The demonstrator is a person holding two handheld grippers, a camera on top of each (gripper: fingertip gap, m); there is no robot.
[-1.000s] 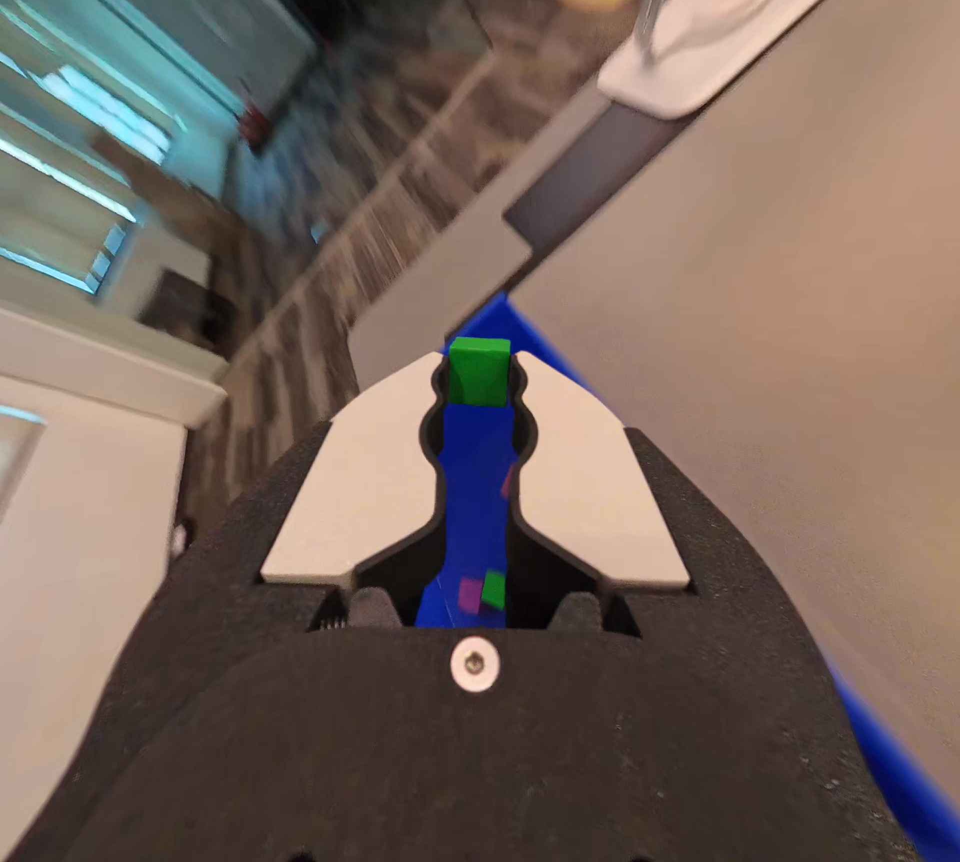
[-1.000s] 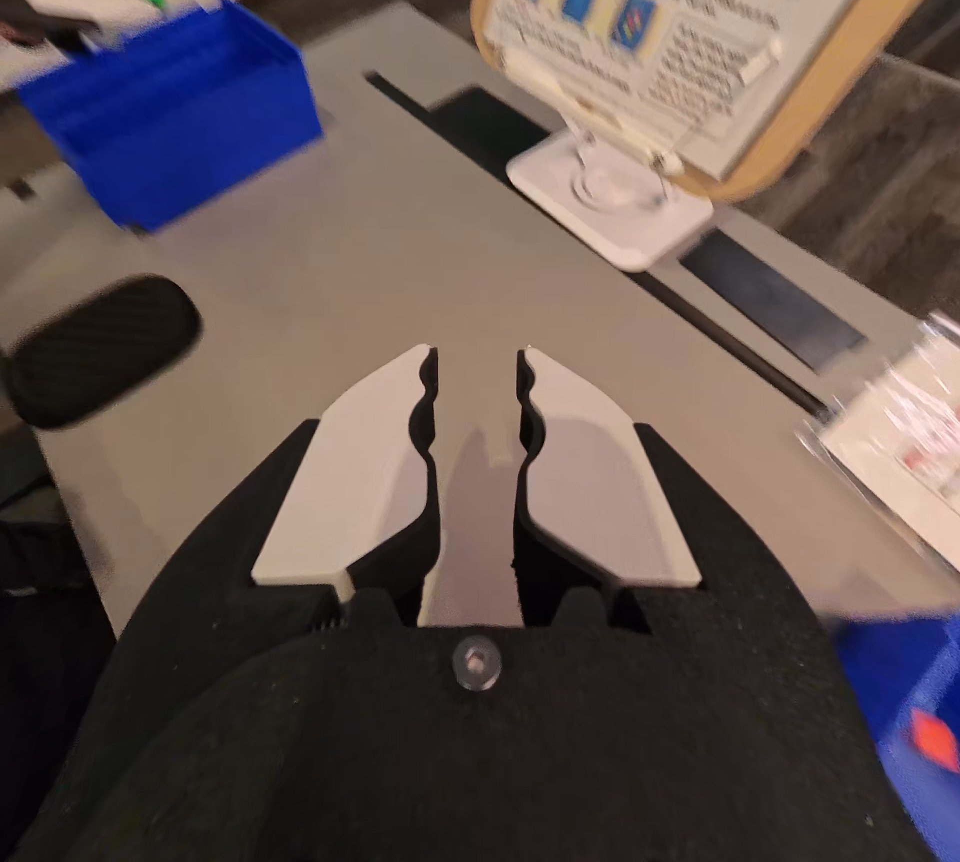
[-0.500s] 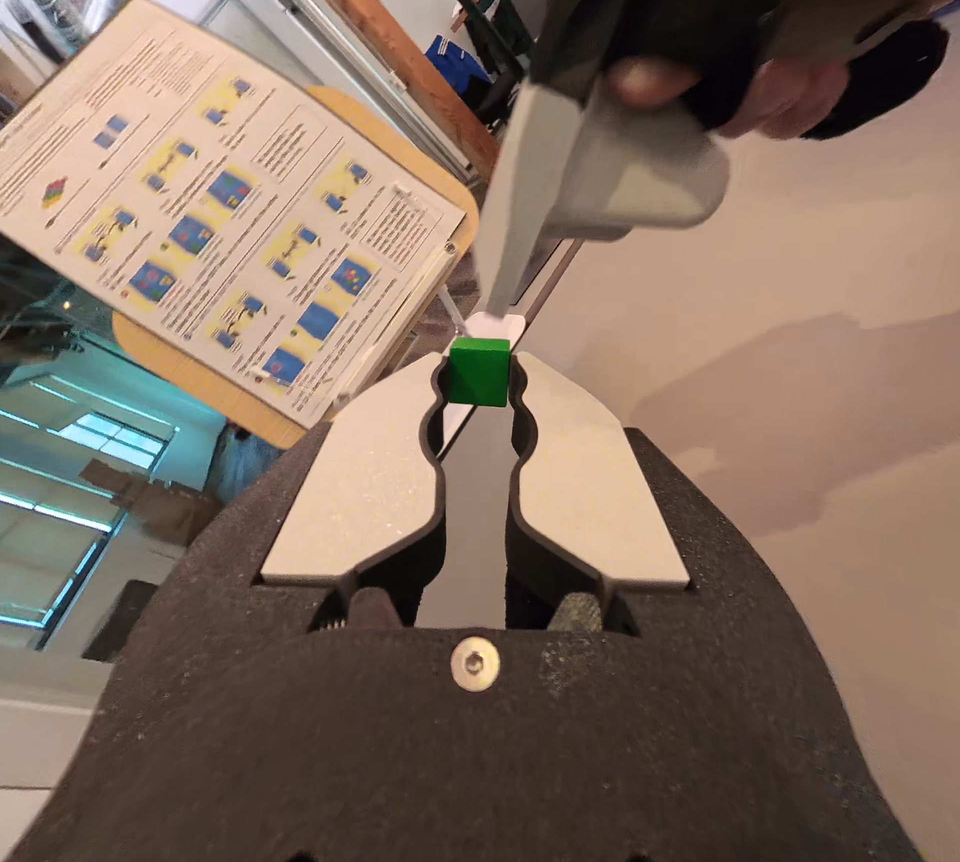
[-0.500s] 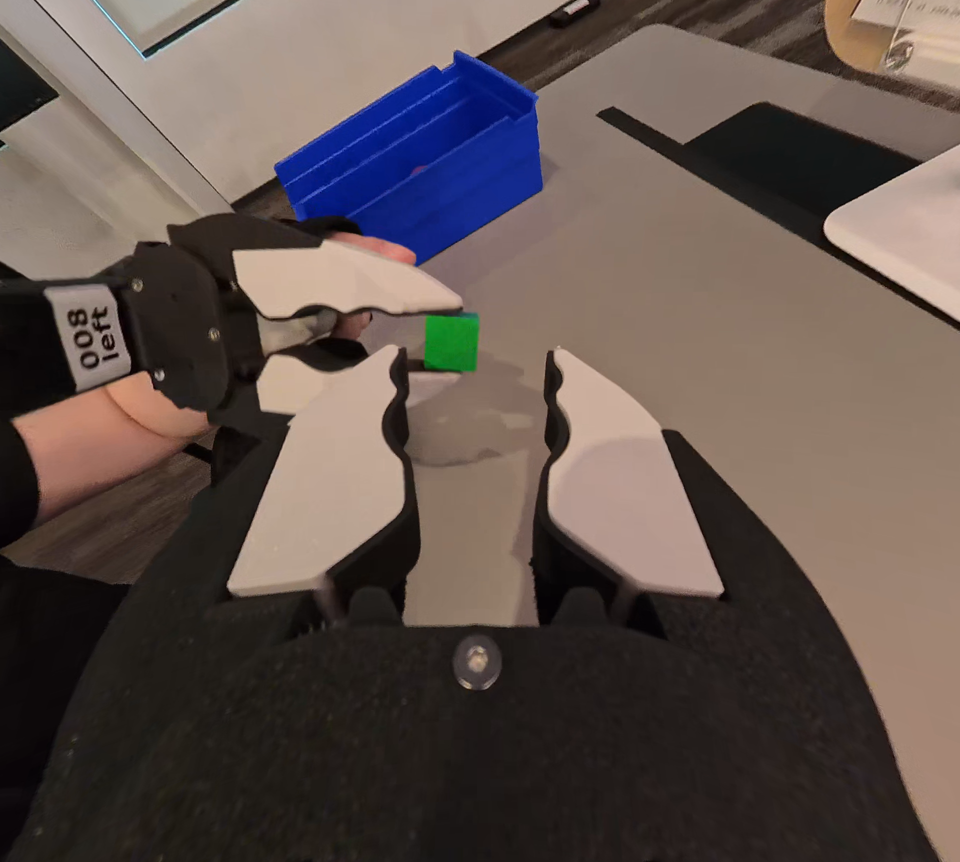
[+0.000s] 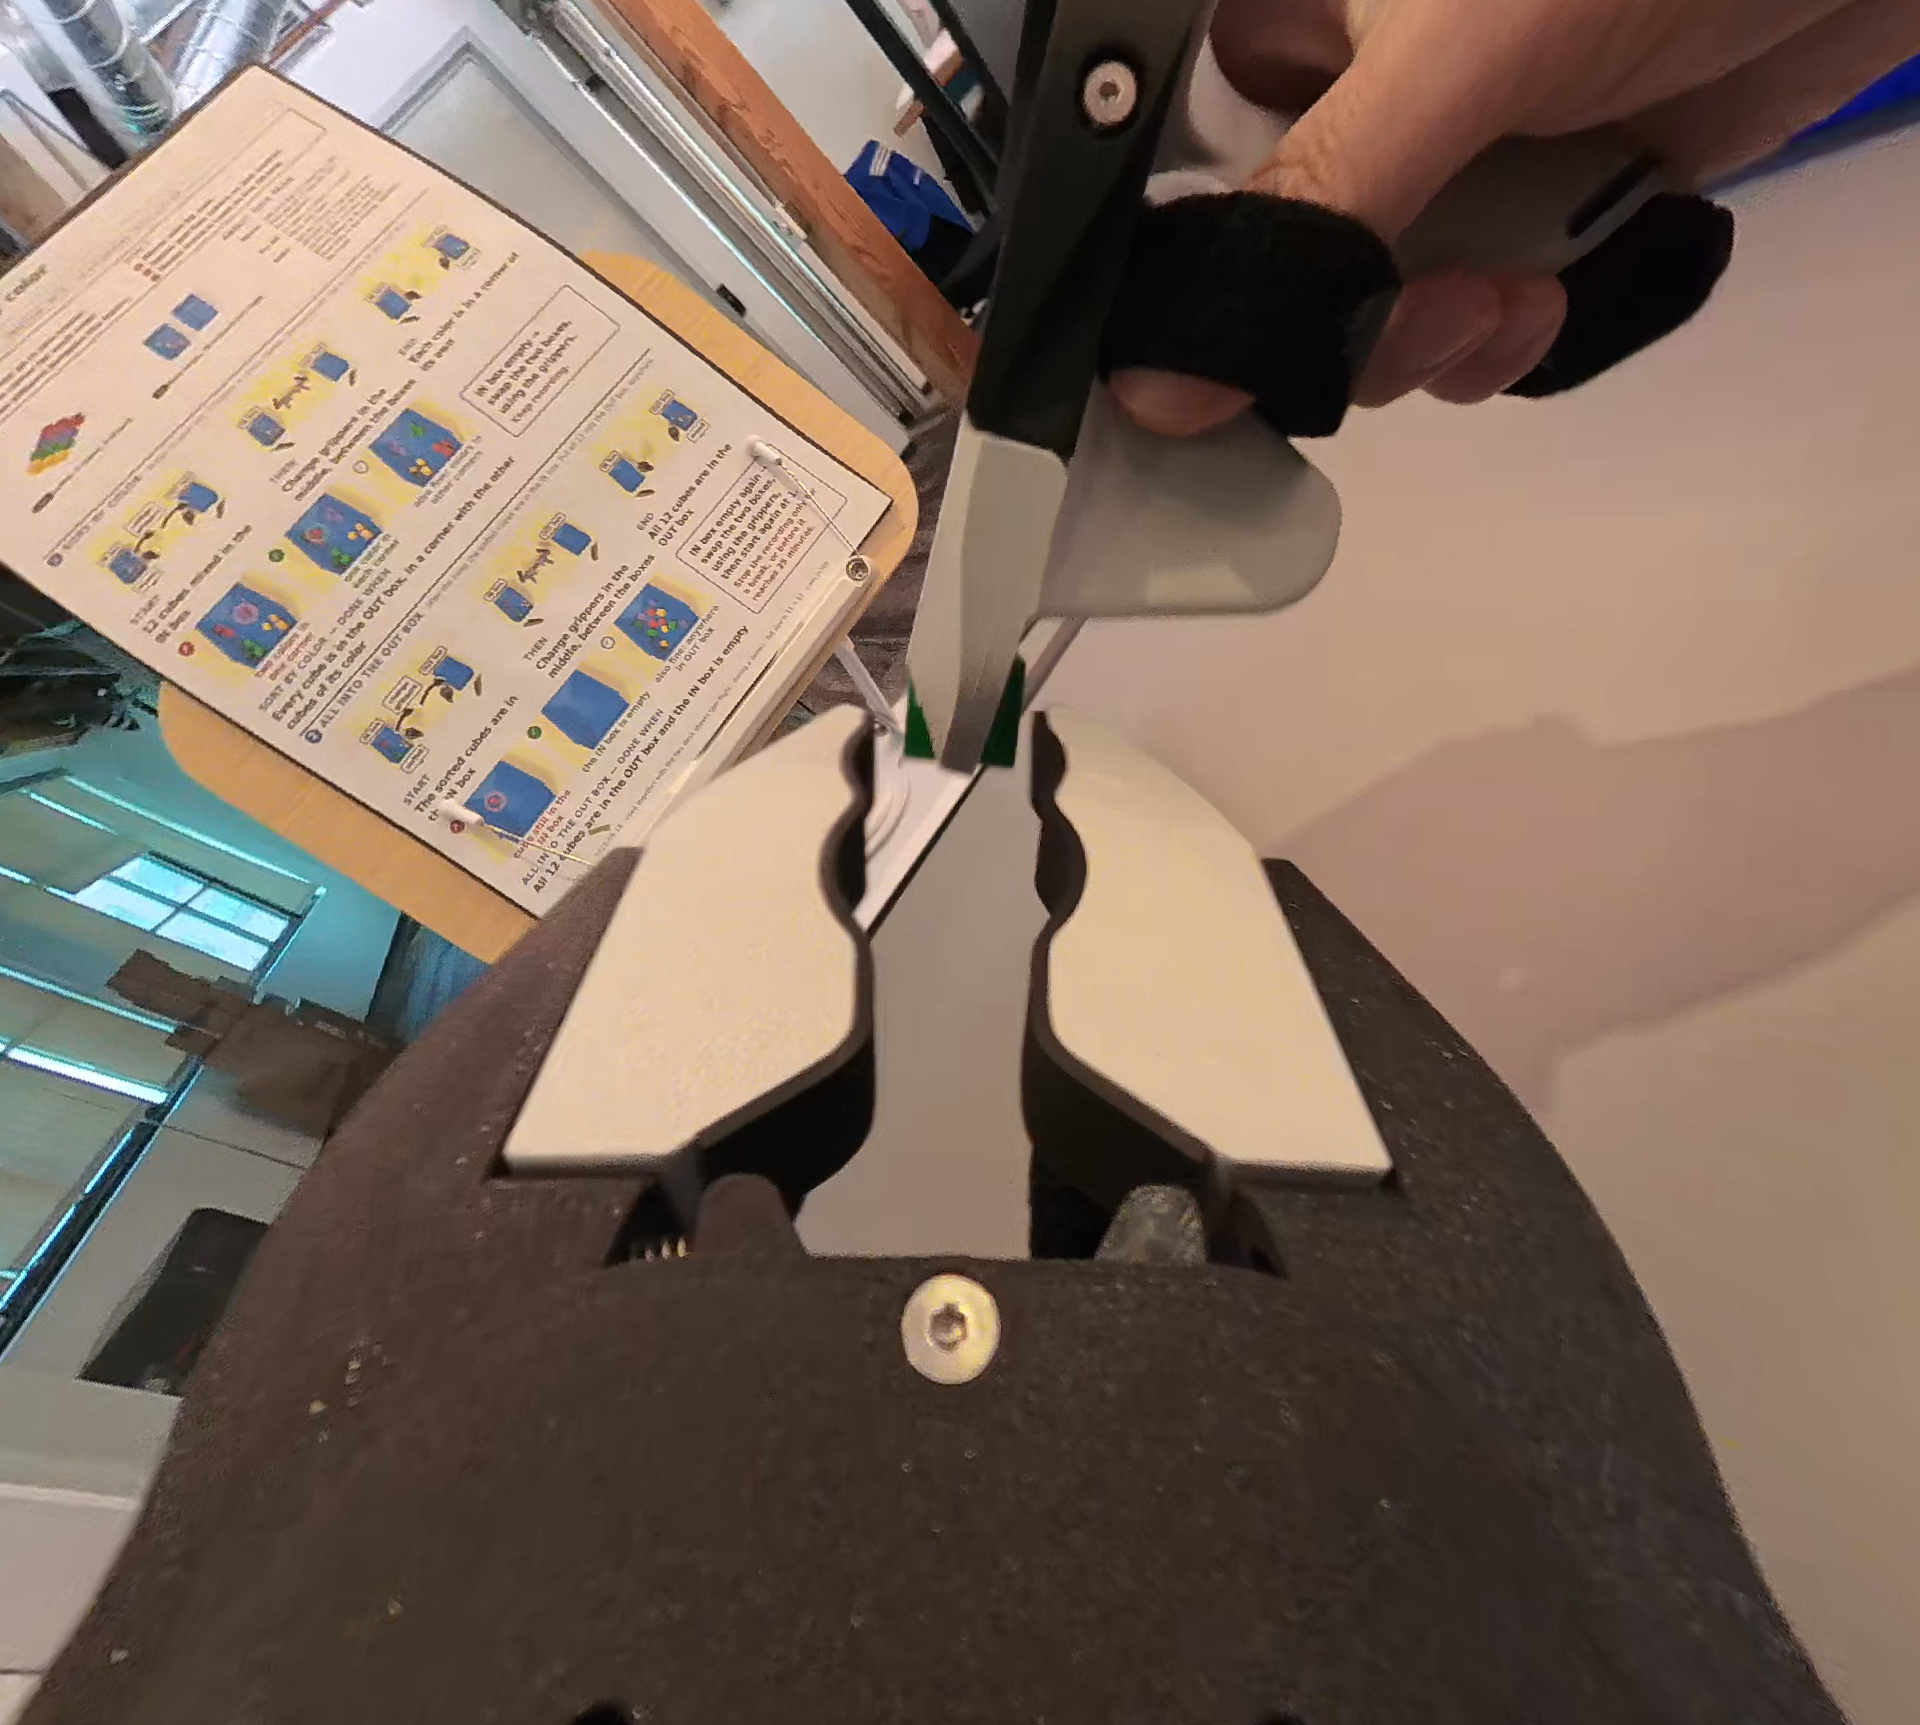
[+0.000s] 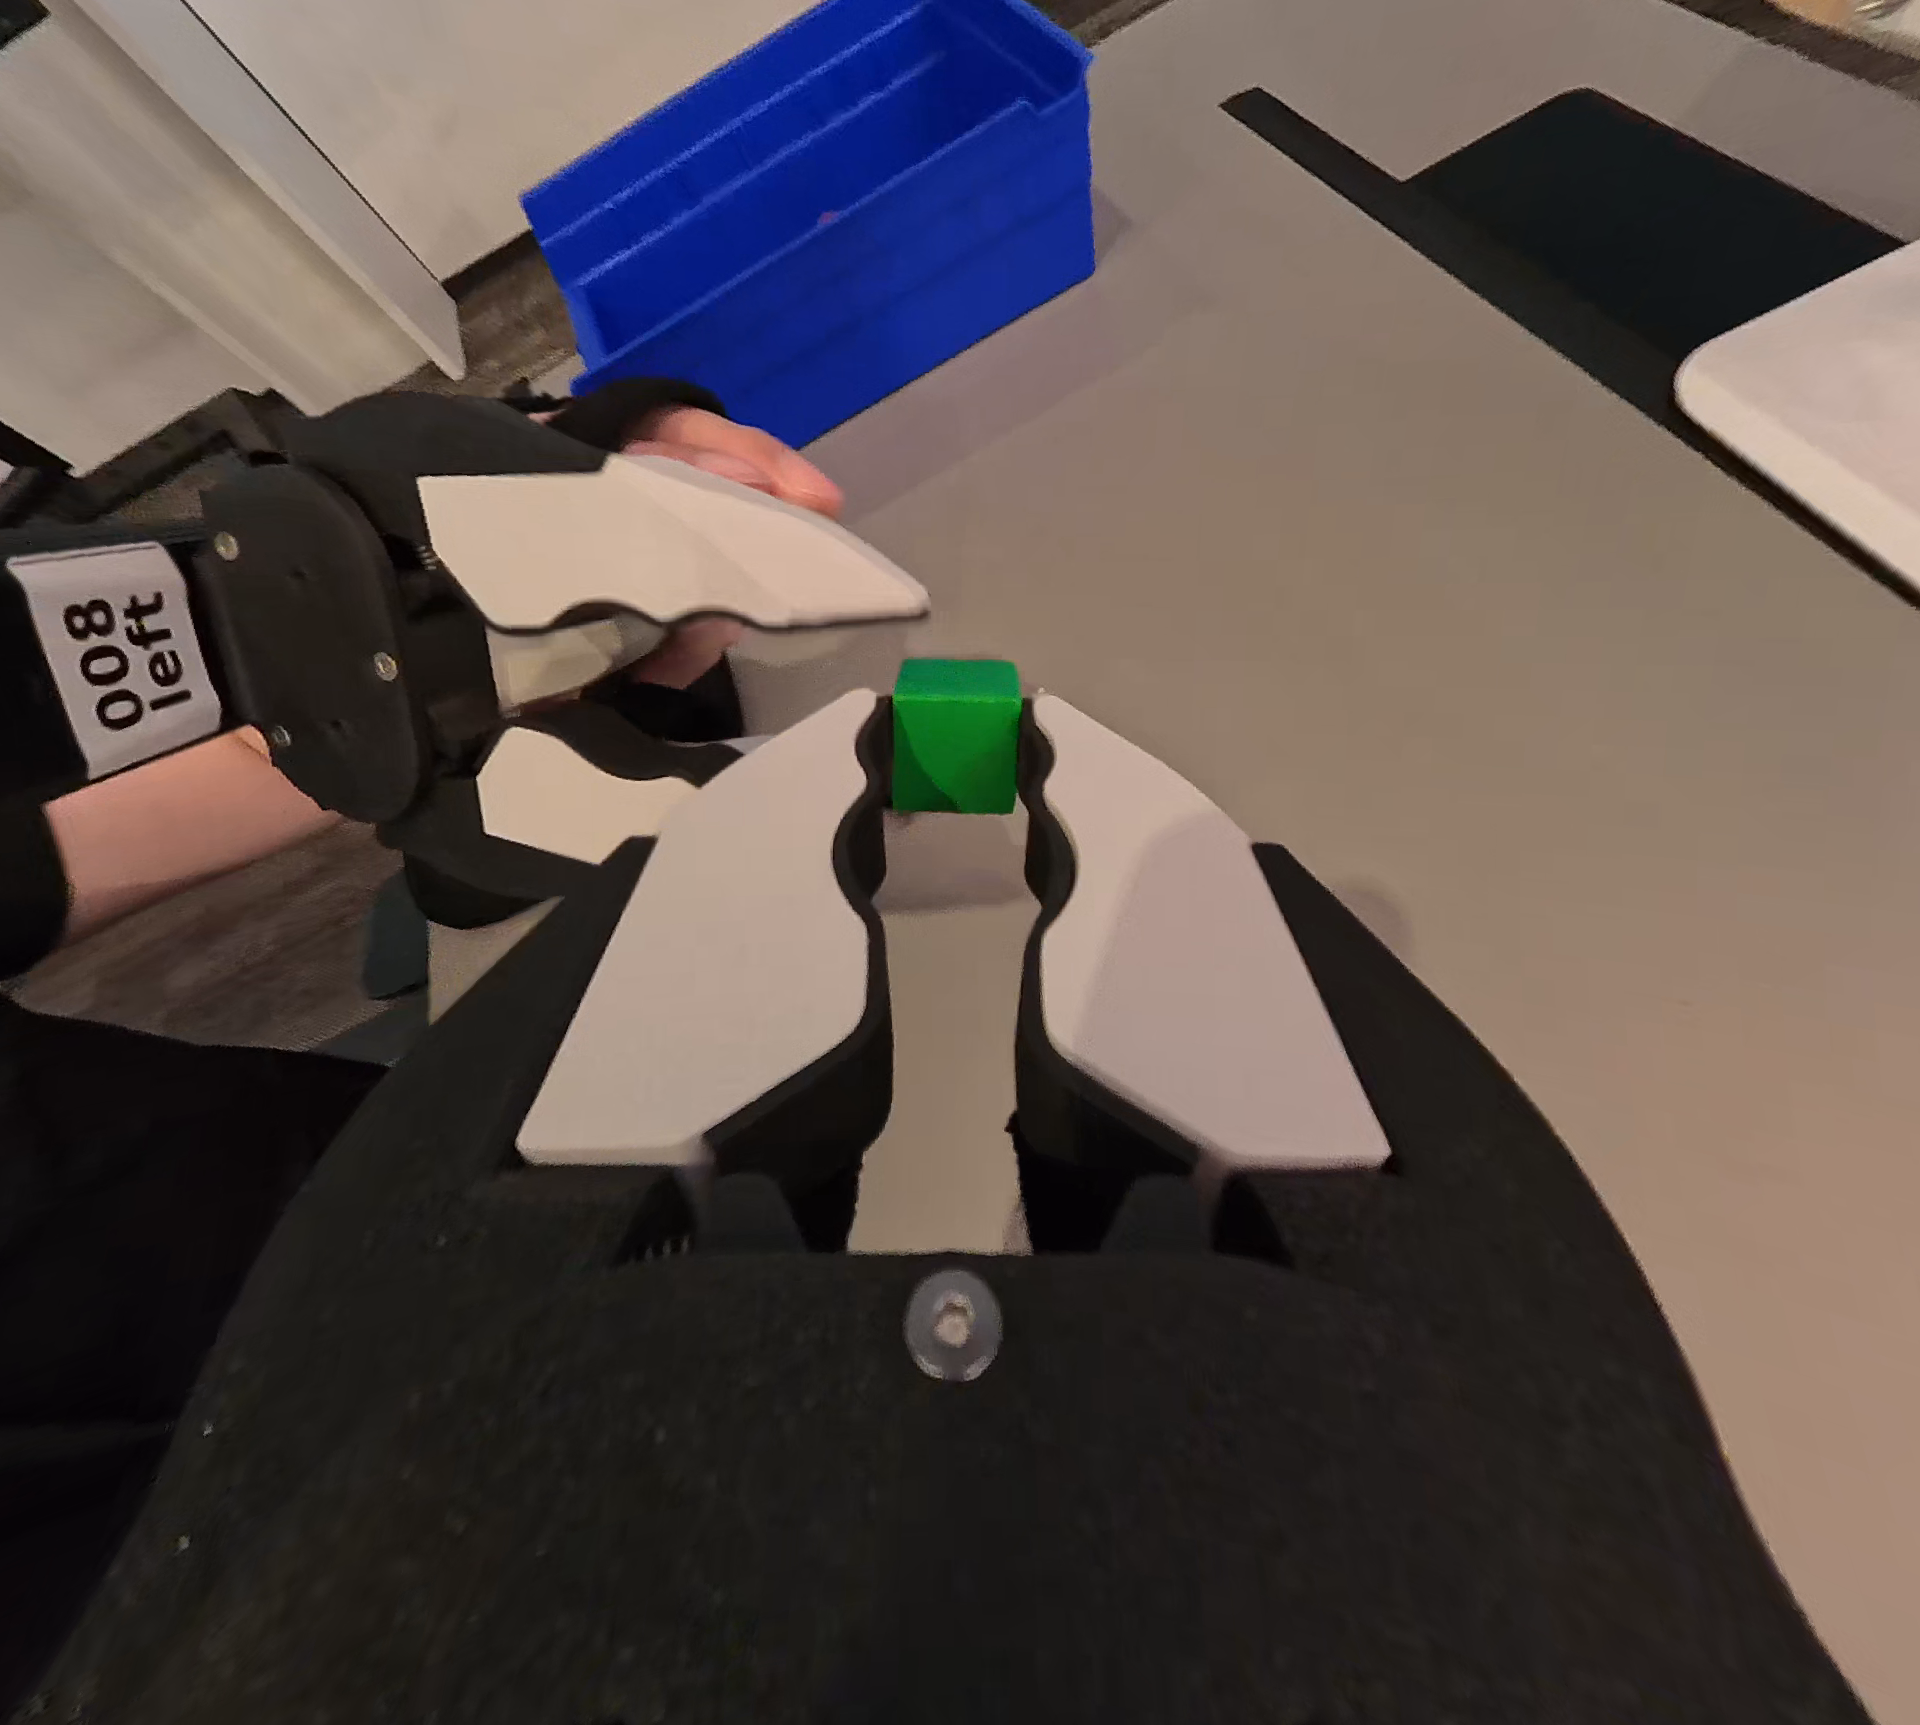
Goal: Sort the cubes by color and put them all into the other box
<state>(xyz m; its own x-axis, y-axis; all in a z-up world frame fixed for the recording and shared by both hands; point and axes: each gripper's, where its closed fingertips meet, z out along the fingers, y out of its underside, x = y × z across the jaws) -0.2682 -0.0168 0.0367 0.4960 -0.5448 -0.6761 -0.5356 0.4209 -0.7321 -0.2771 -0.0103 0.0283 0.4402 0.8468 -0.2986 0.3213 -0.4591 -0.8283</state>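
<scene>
A green cube point(image 6: 954, 748) is held above the grey table point(image 6: 1351, 584), and the pads of my right gripper point(image 6: 954, 740) press on its two sides. My left gripper point(image 6: 821, 688) reaches in from the left with its fingers point(image 6: 665, 553) spread and clear of the cube. In the left wrist view, my left gripper point(image 5: 951, 761) is open. The cube point(image 5: 1003, 725) sits just past its tips, mostly hidden behind a finger point(image 5: 977, 626) of my right gripper point(image 5: 961, 719), which comes down from above. A blue box point(image 6: 831, 221) stands at the table's far left edge.
An instruction board point(image 5: 416, 480) on a white stand base point(image 6: 1818, 428) stands at the table's far side. A black inset point(image 6: 1642, 221) lies in the table top near it. A person's hand point(image 5: 1507, 65) holds the right gripper.
My left gripper carried the green cube from the blue box to mid-table. My right gripper opened, closed on the cube, and my left gripper let go of it.
</scene>
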